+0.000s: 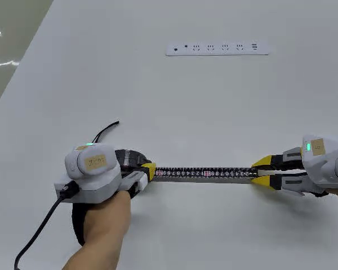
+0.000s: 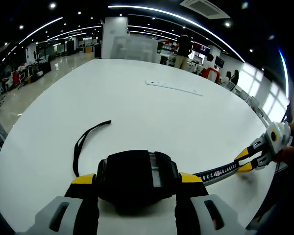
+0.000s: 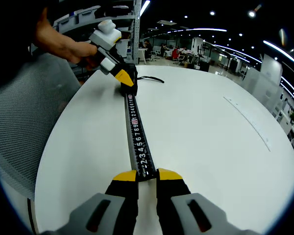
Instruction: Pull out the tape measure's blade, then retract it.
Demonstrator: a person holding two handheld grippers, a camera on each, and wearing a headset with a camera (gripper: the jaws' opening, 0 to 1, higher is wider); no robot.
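Clamping the tape measure case (image 2: 137, 174) in my left claw (image 1: 147, 171), right claw (image 1: 262, 171) pinched on the blade (image 1: 205, 173) tip, I'd pull straight, low over the desk (image 1: 214, 112).

a large open-plan office or lab hall; a broad white worktop (image 1: 158, 112) carries a power strip (image 1: 217, 48); long light strips (image 2: 176, 18) cross a dark ceiling; people (image 2: 184, 46) stand far off; shelving with bins (image 3: 95, 14); glossy floor (image 2: 34, 83)
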